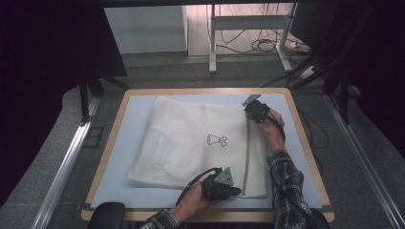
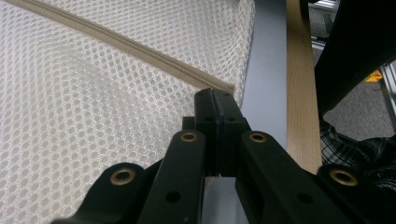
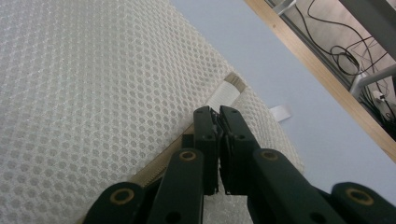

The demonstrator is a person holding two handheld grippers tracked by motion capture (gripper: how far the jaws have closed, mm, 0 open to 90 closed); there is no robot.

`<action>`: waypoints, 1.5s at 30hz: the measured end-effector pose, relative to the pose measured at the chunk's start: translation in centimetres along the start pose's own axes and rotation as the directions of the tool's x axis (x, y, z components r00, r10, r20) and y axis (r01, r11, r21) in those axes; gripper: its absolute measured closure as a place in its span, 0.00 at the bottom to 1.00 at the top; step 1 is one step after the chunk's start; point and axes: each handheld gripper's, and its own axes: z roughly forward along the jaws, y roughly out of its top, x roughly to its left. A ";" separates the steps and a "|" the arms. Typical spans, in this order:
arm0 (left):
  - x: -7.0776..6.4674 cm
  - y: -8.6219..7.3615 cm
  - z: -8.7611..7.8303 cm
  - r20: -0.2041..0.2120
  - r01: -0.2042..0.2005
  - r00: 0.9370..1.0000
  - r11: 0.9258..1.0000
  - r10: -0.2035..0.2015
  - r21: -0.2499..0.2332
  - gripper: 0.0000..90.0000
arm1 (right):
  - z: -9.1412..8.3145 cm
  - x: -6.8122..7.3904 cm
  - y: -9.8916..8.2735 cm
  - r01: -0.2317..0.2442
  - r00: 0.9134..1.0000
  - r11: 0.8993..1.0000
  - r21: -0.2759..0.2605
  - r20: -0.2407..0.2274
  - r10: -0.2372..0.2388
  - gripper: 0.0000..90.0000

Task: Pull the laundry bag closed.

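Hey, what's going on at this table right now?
A person is working on a white mesh laundry bag lying flat on a blue-grey mat on the wooden table. The left gripper is shut at the near end of the bag's beige zipper, by the bag's corner. The right gripper is closed at the zipper's far end, next to a small white tab. It looks like they are pinning one end while working the zipper, though no slider can be made out.

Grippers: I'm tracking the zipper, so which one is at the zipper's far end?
The right gripper, at the mesh bag's far edge; the left gripper pinches the near end.
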 end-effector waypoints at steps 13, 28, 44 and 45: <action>0.0 0.0 0.0 0.000 0.000 1.000 1.000 0.000 0.000 1.00 | 0.6 -0.5 0.0 -0.005 1.000 1.000 -0.011 -0.006 0.005 0.94; 0.0 0.0 0.0 -0.004 -0.005 1.000 1.000 0.005 0.000 1.00 | 0.9 -0.7 0.2 -0.069 0.998 0.998 0.003 -0.012 0.069 0.91; 0.1 0.0 -0.3 -0.020 0.037 0.999 0.999 -0.037 -0.033 0.79 | 0.6 -0.9 0.1 -0.185 0.981 0.983 -0.006 -0.063 0.184 0.86; 0.1 0.1 -0.4 -0.025 0.032 0.999 0.999 -0.033 -0.027 0.75 | 0.5 -0.8 0.1 -0.191 0.979 0.982 -0.010 -0.070 0.190 0.85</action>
